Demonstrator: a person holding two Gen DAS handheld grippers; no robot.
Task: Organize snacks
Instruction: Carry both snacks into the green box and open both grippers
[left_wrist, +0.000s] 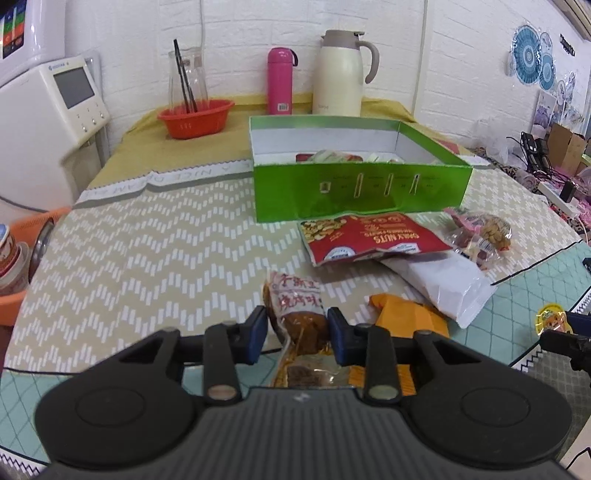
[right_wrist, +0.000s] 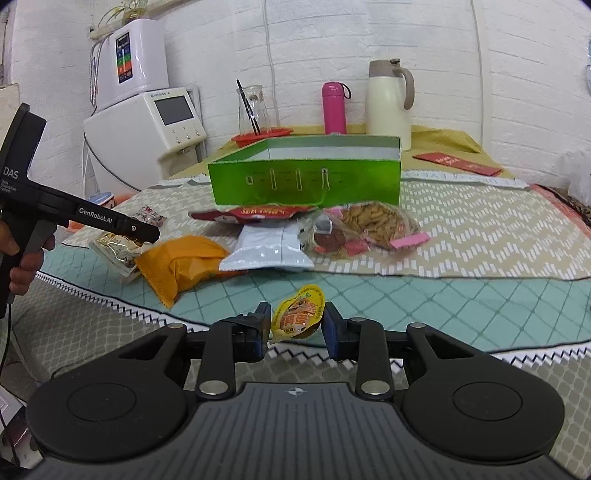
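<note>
Left wrist view: the left gripper (left_wrist: 296, 334) has its pads either side of a brown meat snack packet (left_wrist: 295, 314) on the table, seemingly not yet pinching. It looks light, crinkly and slippery; take it mid-body. The right gripper (right_wrist: 296, 329) likewise straddles a small yellow pouch (right_wrist: 298, 314). The green box (left_wrist: 354, 173) behind hides most of its contents.

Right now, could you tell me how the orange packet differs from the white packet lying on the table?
The orange packet is bright orange, puffy and creased; the white packet is plain glossy white and flatter, with a seam down its middle. The orange packet lies nearer the left gripper, while the white packet lies nearer the green box, partly under the red nut bag. Both are sealed and lie outside the box.
</note>
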